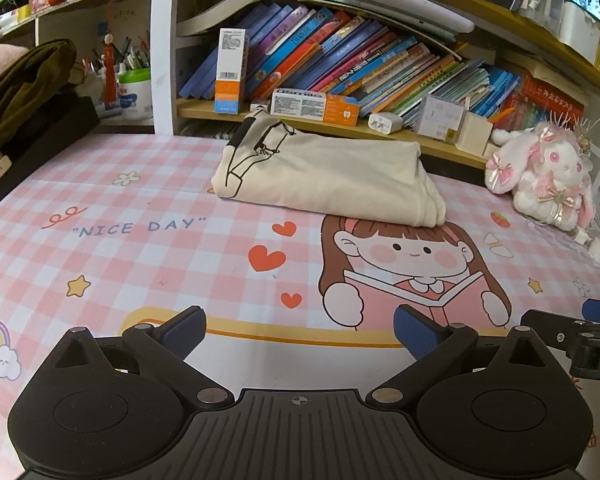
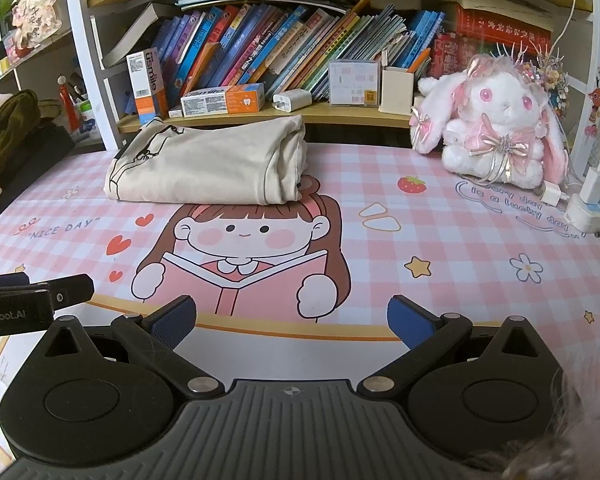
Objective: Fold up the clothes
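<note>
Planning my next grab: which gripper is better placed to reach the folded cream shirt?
Left, marginally: the folded cream shirt lies straight ahead of the open left gripper, but up-left of the open right gripper. Neither touches it.

A cream-coloured garment (image 1: 324,176) (image 2: 204,164) with a black line-drawing print lies folded into a thick, flat rectangular bundle. It rests on the pink checked table mat (image 1: 140,248) (image 2: 420,232), just above the cartoon girl's head and close to the bookshelf's lower edge.

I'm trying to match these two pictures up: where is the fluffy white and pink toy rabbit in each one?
Left wrist view: the toy rabbit sits at the far right edge, beyond the folded cream garment.
Right wrist view: the rabbit sits upper right, larger, right of the garment.
Shared landmark: the reading-girl print on the table mat.
</note>
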The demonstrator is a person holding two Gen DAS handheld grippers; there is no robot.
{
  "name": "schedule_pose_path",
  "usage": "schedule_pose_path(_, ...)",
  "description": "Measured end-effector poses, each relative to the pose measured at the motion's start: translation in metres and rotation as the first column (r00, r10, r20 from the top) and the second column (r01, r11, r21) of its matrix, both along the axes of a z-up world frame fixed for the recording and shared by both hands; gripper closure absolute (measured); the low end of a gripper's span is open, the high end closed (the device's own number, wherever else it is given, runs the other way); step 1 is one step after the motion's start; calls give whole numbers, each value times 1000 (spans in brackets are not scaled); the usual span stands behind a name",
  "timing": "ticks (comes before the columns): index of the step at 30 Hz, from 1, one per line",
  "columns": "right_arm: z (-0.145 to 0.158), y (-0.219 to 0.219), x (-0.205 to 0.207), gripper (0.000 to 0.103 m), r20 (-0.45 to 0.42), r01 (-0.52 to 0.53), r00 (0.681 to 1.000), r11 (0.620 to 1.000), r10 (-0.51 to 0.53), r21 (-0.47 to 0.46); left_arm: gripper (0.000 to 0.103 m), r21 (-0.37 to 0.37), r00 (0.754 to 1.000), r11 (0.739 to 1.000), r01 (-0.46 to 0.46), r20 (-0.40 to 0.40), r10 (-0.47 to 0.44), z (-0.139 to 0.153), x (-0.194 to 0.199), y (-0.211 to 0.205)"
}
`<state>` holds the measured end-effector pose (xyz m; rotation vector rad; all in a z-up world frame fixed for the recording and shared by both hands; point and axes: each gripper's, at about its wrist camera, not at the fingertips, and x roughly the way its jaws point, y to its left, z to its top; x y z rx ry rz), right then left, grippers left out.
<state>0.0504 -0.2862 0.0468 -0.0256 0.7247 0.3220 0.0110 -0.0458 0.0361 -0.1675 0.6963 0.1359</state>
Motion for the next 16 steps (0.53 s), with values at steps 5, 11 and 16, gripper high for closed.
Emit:
schedule_pose_path(5,-1,0,0,0,-2,-1,1000,1000,1,0,0,2,1000,1000,0,-7,0,-1,1,0)
schedule_pose_path(11,-2,1,1,0,-2,-2,1000,1000,2,-1,0,9,1000,1000,-2,0,2,-1,1,-1)
schedule_pose_path(16,-2,0,1,0,-6,2,1000,1000,-2,-1,0,12,1000,1000,-2,3,2,-1,1,-2)
